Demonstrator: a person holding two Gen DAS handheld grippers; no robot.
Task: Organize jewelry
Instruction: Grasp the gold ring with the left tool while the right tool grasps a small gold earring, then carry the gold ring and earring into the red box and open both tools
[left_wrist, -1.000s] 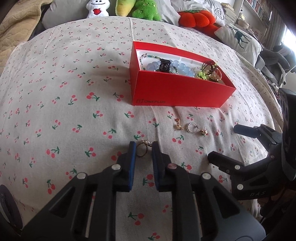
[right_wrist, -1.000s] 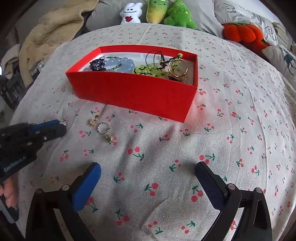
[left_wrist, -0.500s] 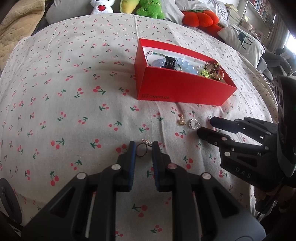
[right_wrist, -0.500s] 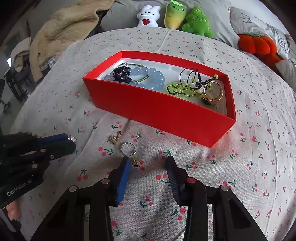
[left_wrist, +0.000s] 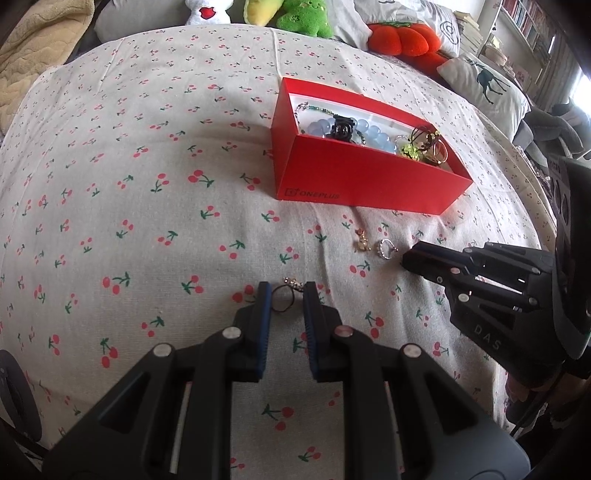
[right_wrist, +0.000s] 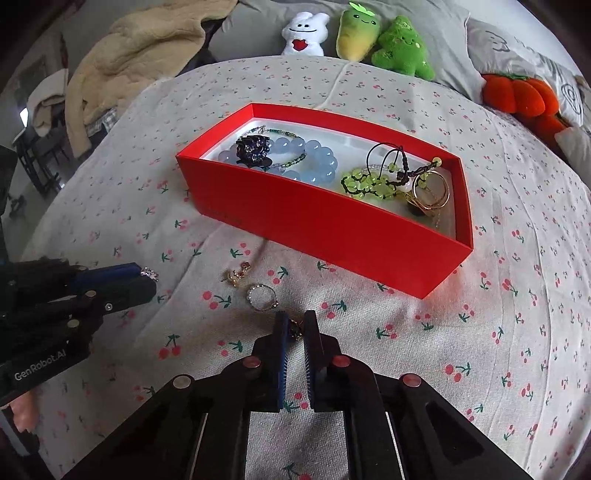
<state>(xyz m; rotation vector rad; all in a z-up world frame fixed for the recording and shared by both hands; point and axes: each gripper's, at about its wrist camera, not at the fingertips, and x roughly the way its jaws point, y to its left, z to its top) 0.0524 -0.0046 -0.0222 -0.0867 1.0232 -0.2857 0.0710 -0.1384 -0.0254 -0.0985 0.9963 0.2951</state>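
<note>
My left gripper is shut on a thin dark ring with a sparkly top, held just above the cherry-print sheet. That sparkly top pokes out past the left gripper in the right wrist view. My right gripper is shut on a small dark-and-gold earring lying on the sheet. Just beyond it lie a stone-set hoop and a gold earring. Behind them stands a red box holding a blue bead bracelet, a green bead bracelet and gold hoops.
Plush toys and an orange pumpkin plush line the far side of the bed, with a beige blanket at the far left. A deer-print pillow lies at the right. The right gripper sits close beside the left one.
The right gripper moved in over the loose pieces in front of the box and its jaws went from wide open to shut on the small earring. The left gripper kept still with its ring.
</note>
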